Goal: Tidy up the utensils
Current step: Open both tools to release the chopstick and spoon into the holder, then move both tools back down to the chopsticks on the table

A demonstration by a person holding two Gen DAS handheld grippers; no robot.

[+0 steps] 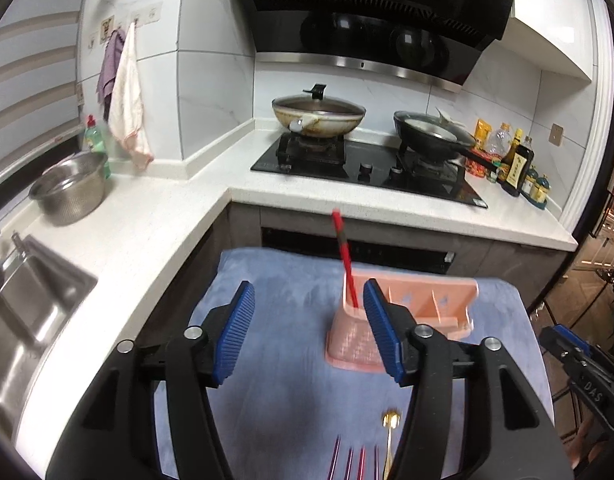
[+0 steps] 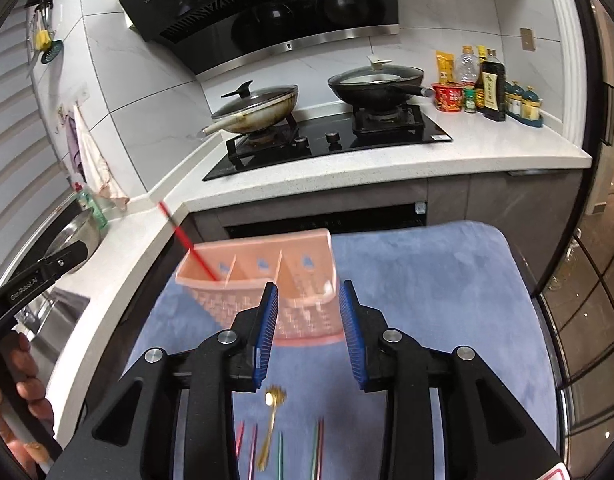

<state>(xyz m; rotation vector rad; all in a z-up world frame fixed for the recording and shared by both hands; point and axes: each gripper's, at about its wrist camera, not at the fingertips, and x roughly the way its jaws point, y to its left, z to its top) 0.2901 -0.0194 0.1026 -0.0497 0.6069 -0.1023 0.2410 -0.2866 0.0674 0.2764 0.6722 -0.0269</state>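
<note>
Between picks: red chopstick (image 1: 344, 258) in pink caddy (image 2: 267, 276); both grippers (image 1: 307, 334) (image 2: 309, 332) open, empty; next, gold spoon (image 2: 270, 420) near desk's front edge

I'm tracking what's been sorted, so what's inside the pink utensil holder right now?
One red chopstick leans in the left end compartment of the pink utensil holder. The other compartments look empty from above, though the right gripper hides part of the holder's front.

Even indoor light is cast from above; glare is seen on the range hood (image 1: 371, 20); edges are bowed, and the chopsticks (image 2: 281, 452) appear motion-blurred.
</note>
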